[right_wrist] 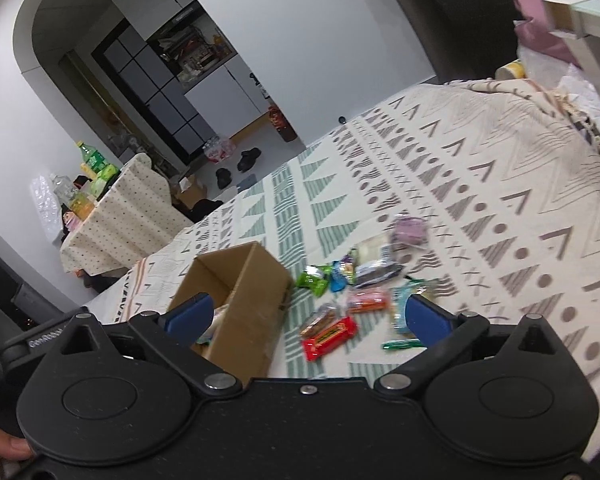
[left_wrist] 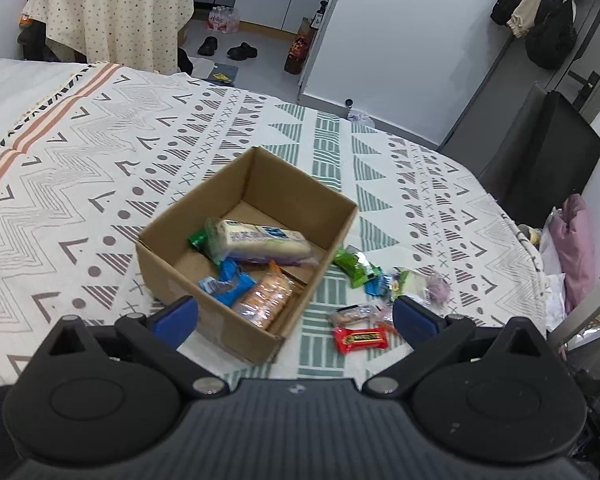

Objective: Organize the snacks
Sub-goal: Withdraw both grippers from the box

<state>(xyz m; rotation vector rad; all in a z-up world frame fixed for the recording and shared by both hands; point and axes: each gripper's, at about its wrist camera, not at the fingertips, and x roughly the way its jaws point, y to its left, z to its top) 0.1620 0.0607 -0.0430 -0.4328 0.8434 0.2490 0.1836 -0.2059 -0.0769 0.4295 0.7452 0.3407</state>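
The left claw [left_wrist: 296,314] hangs spread to its widest with nothing in it, just over the near corner of the box [left_wrist: 204,216]; the right claw [right_wrist: 308,314] is as wide and as empty, above the loose snacks on the bed [right_wrist: 500,152]. Several packets already lie in the box, the rest just beside its right wall, the red bar [left_wrist: 362,339] nearest. The pile is crowded, so a closing claw could pinch two wrappers or snag the bedspread. The box is light and might slide or tip if a finger catches its rim.
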